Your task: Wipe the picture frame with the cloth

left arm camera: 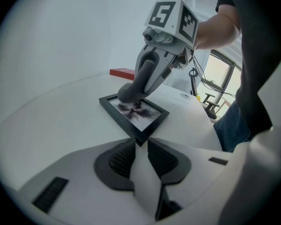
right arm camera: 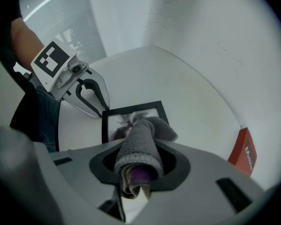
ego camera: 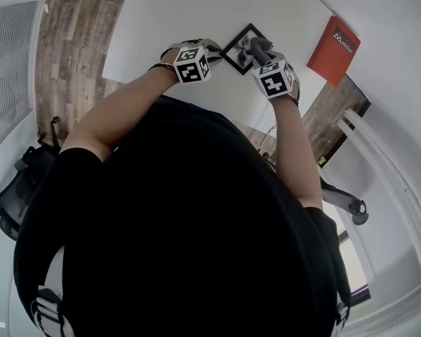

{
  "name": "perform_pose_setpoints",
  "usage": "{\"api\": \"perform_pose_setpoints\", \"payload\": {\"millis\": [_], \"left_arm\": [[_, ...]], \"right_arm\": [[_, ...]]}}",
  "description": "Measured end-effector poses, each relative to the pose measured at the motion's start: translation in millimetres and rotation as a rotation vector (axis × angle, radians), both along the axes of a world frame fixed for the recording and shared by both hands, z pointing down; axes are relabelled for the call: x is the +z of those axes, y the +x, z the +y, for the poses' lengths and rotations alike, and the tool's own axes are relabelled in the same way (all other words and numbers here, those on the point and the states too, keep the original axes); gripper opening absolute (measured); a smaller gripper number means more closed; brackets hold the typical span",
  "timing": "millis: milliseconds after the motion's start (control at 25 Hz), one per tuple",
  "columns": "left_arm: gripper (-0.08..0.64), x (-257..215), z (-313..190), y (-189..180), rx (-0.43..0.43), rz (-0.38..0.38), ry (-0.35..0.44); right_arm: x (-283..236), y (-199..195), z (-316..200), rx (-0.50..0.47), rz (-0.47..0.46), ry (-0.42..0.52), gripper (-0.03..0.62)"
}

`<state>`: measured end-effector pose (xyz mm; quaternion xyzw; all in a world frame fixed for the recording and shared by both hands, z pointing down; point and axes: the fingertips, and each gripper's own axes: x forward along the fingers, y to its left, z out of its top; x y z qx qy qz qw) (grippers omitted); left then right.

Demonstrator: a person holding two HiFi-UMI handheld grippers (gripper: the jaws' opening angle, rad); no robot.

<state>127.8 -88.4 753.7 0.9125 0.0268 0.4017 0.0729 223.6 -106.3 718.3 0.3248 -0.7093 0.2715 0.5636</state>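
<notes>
The right claw point(right arm camera: 138, 168) is clamped on a rolled grey cloth point(right arm camera: 143, 137), whose free end presses on the picture frame point(right arm camera: 116, 124) to rub its glass. The left claw point(left arm camera: 139, 147) pinches the frame's near corner, apparently steadying it on the white counter point(right arm camera: 178, 74). There is one frame, one cloth, and one red box point(right arm camera: 243, 151) well beyond the frame.

Left gripper point(left arm camera: 139, 145) — fingers closed on the near corner of the black picture frame point(left arm camera: 147, 120), which lies flat on the white desk point(left arm camera: 61, 121). Right gripper point(left arm camera: 147, 76) presses a grey cloth point(left arm camera: 128, 93) onto the frame's far side. Red box point(left arm camera: 122, 72) beyond the frame — apart.
</notes>
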Motion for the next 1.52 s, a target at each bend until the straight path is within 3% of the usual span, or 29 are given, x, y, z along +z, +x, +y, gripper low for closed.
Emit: {"api": "perform_pose_setpoints", "payload": {"millis": [1080, 1520], "left_arm": [[0.086, -0.8, 0.3, -0.2, 0.0, 0.003, 0.009], [0.086, 0.8, -0.1, 1.2, 0.0, 0.005, 0.02]], "right_arm": [[-0.9, -53.3, 58.8, 0.06, -0.195, -0.186, 0.107], [0.2, -53.7, 59.6, 0.088, -0.207, -0.188, 0.107]]}}
